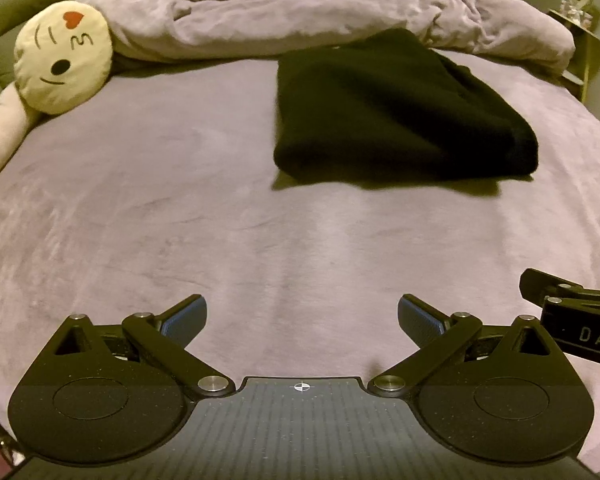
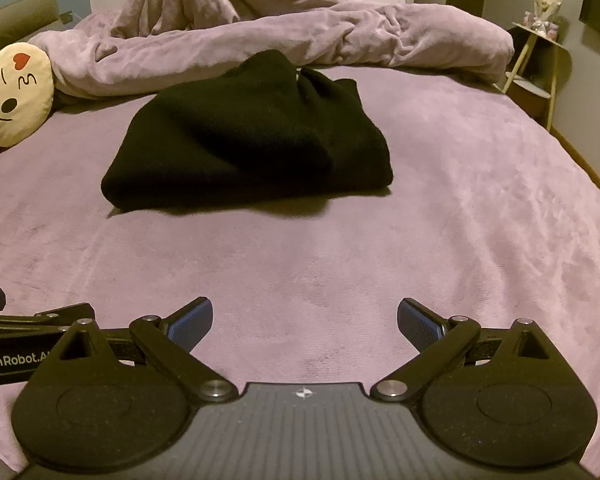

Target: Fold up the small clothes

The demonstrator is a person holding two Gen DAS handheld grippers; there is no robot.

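A black garment [image 1: 396, 112] [image 2: 252, 140] lies folded into a thick rectangle on the mauve bed cover [image 1: 180, 208] [image 2: 460, 208], toward the far side. My left gripper [image 1: 302, 316] hovers open over the near part of the bed, well short of the garment, with nothing between its blue pads. My right gripper [image 2: 305, 318] is open too, just as far back and empty. Each gripper's body shows at the edge of the other's view, so they sit side by side.
A crumpled mauve duvet [image 1: 340, 16] [image 2: 300, 36] is heaped behind the garment. A round cream emoji cushion [image 1: 62, 58] [image 2: 16, 92] rests at the far left. A small side table [image 2: 540, 60] stands beyond the bed's right edge.
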